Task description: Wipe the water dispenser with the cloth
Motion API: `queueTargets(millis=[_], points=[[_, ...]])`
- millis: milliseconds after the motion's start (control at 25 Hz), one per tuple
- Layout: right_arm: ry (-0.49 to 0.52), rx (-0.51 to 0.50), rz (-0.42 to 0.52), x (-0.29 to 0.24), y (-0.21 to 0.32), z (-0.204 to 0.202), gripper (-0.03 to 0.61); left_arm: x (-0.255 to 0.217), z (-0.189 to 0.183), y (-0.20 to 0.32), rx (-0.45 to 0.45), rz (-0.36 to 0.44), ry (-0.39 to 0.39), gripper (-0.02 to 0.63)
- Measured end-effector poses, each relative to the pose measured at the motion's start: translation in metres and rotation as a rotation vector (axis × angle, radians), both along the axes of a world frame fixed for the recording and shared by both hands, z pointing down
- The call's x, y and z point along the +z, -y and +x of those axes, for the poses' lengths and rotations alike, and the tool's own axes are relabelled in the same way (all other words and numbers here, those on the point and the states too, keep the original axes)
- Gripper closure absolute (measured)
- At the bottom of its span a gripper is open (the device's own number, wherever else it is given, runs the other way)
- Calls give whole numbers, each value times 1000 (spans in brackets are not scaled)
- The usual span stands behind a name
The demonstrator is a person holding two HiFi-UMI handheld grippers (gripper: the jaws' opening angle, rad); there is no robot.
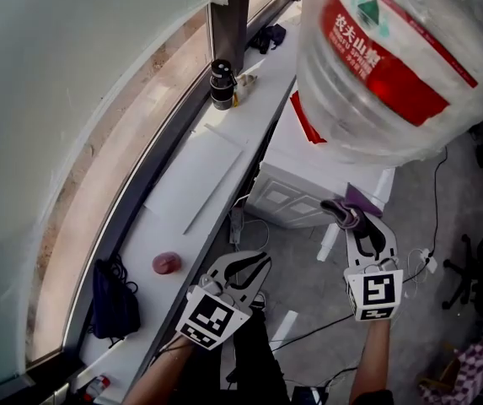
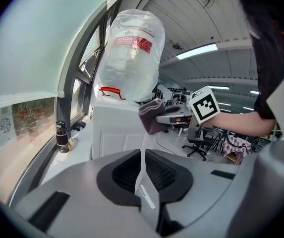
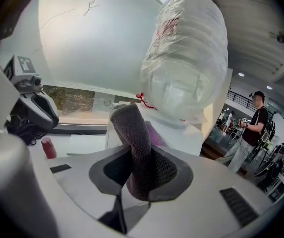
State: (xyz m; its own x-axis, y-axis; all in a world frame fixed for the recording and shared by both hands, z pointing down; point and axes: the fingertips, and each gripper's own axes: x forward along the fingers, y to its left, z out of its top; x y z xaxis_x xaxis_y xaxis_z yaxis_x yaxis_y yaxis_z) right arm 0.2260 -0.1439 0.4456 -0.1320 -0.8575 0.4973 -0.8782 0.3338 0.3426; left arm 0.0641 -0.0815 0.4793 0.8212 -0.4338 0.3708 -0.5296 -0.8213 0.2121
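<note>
While right hand-held gripper [image 1: 353,222] clamps cloth [image 3: 133,138] | left hand-held gripper [image 1: 260,261] closed | bottle [image 1: 393,57] cropped

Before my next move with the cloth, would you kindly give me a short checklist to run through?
1. Cloth clamped in the right gripper: ok.
2. Left gripper empty, jaws together, away from the dispenser: ok.
3. Cloth touching the dispenser: cannot tell; it is at the top's front edge.
4. Bottle upright on the dispenser: ok.
5. Enough cloth past the jaws to wipe with: ok.
</note>
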Motion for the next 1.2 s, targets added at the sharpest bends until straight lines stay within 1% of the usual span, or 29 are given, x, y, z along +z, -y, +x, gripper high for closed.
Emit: queueTargets(millis=[200,320,720,840,1000,1120,1200], points=[[29,33,-24,51,3,3,479,17,-8,-5,-3,-21,22,583],[33,38,-57,87,4,5,479,23,-10,-7,-1,-23,31,583],[34,80,-228,221,9,10,479,49,-12,-2,-21,-37,52,583],[44,100,-293,264,10,8,480,53,-14,0,-34,-35,57,583],[14,106,-382,326,9,11,480,62,-14,2,-53,-38,63,583],[-4,134,-450,365,8,14,480,68,-17,3,-65,-34,66,583],[10,168,-492,387,10,15,480,74,-20,2,-72,-35,69,583]])
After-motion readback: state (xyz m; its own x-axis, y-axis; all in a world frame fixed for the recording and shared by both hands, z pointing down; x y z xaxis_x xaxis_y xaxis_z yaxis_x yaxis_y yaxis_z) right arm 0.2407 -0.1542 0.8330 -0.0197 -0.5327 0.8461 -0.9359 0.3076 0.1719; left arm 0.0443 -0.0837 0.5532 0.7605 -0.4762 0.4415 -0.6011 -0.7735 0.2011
